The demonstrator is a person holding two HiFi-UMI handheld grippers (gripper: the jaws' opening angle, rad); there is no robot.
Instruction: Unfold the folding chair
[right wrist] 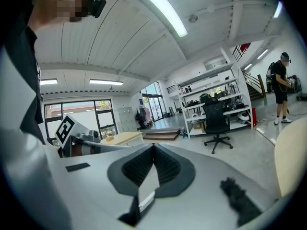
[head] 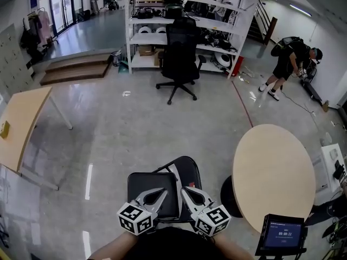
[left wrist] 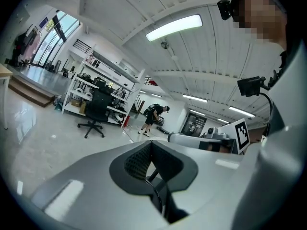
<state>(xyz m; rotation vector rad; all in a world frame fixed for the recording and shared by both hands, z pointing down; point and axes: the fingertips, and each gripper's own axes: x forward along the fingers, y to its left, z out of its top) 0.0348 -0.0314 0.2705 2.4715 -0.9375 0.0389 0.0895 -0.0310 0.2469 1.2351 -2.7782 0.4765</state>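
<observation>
Since the folding chair (head: 142,187), which stands directly under both grippers, looks like a rigid frame with a flat black seat, it should be light but stiff, best taken by the seat edge and the backrest rim. The left gripper (head: 162,190) and right gripper (head: 184,189) are pressed together, empty. A round table (head: 274,175) just beside it may crowd it; an office chair (head: 180,53) stands well apart.

Place: a lab-workshop hall — open, polished concrete floor (head: 141,129).
Top centre: white shelving (head: 149,21) crammed with gear, office chair (head: 180,53) before it.
Upper left: glass doors (head: 60,4).
</observation>
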